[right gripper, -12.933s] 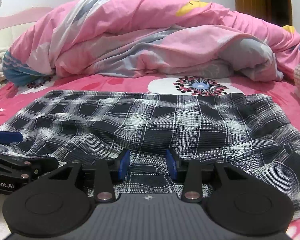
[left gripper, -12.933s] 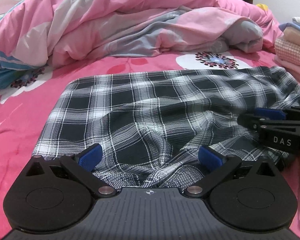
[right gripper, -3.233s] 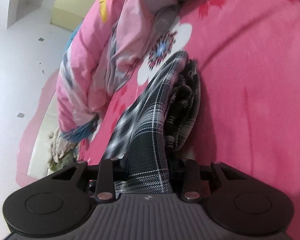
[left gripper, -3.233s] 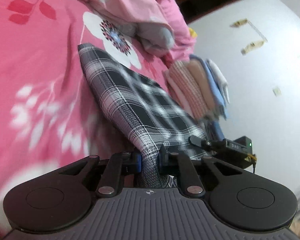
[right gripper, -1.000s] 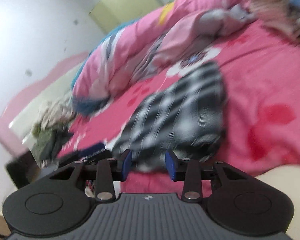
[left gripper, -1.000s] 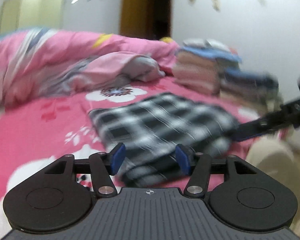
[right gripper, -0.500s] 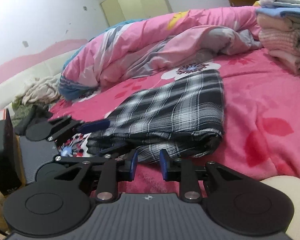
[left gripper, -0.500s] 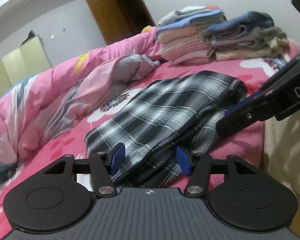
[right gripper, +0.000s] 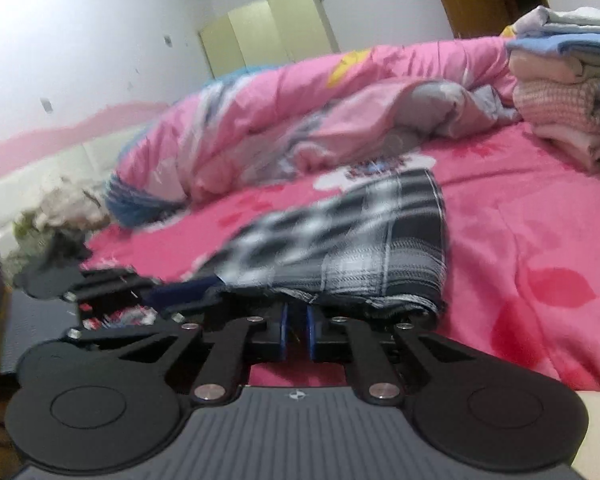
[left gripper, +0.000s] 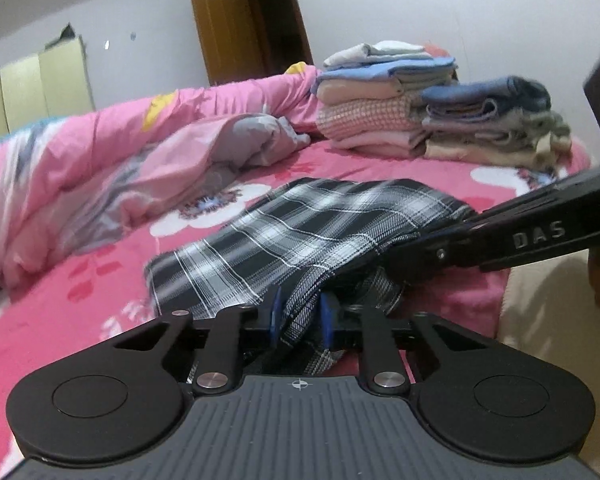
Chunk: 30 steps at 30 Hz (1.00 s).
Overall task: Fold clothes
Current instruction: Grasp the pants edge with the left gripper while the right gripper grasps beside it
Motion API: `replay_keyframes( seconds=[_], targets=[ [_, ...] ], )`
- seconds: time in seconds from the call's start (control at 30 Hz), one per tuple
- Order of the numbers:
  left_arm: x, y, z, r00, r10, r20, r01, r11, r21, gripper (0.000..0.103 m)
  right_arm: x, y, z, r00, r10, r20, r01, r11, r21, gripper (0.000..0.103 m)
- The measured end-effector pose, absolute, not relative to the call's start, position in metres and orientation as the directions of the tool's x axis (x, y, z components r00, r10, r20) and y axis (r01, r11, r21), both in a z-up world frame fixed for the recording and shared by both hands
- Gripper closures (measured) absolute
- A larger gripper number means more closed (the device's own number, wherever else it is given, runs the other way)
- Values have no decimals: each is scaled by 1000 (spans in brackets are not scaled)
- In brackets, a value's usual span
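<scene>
A black-and-white plaid garment (left gripper: pixel 300 232) lies folded in a long strip on the pink flowered sheet (left gripper: pixel 60 300). My left gripper (left gripper: pixel 300 316) is shut on its near end, with plaid cloth bunched between the blue pads. The right tool's black body (left gripper: pixel 520 240) reaches in from the right, its tip hidden under the raised fold. In the right wrist view the plaid garment (right gripper: pixel 380 240) runs away from me, blurred on its left. My right gripper (right gripper: pixel 297 330) has its pads nearly together at the near hem. The left tool (right gripper: pixel 112 284) sits beside it.
Two stacks of folded clothes (left gripper: pixel 380 112) (left gripper: pixel 496 120) stand at the back right of the bed. A crumpled pink duvet (right gripper: pixel 300 128) fills the far side. Loose clothes (right gripper: pixel 48 216) lie at the far left. The cream bed edge (left gripper: pixel 540 312) is close on the right.
Half a second ago both grippers stood open at the garment's near end. Both have since shut on it, and the near fold has risen off the sheet.
</scene>
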<state>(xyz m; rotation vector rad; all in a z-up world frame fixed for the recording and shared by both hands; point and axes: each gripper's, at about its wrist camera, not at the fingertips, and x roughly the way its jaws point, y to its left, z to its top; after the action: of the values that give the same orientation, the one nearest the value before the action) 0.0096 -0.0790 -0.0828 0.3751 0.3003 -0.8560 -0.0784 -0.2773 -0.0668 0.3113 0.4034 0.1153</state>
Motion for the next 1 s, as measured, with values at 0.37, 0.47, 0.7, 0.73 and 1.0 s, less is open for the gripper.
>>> replay_keyframes(
  seconds=[0.37,0.47,0.7,0.73,1.0],
  targets=[
    [9,-70,-82,594,-701,-394,793,593,140,66,-62,-278,-70,928,146,-344,-30,947,320,93],
    [9,-72,-82,592,-706,-389,792,599,117,37,-66,-279,-70,934,143,-329,-31,946,322,93],
    [18,-93,-86,611,-687,-393,782,600,166,42,-76,-283,-63,959,123,-256,-40,950,310,92],
    [19,-97,-86,614,-684,-394,781,600,174,44,-78,-284,-63,962,119,-247,-38,950,311,92],
    [10,-104,-82,657,-680,-326,754,589,291,78,-90,-298,-67,969,110,-223,-31,944,328,91]
  ],
)
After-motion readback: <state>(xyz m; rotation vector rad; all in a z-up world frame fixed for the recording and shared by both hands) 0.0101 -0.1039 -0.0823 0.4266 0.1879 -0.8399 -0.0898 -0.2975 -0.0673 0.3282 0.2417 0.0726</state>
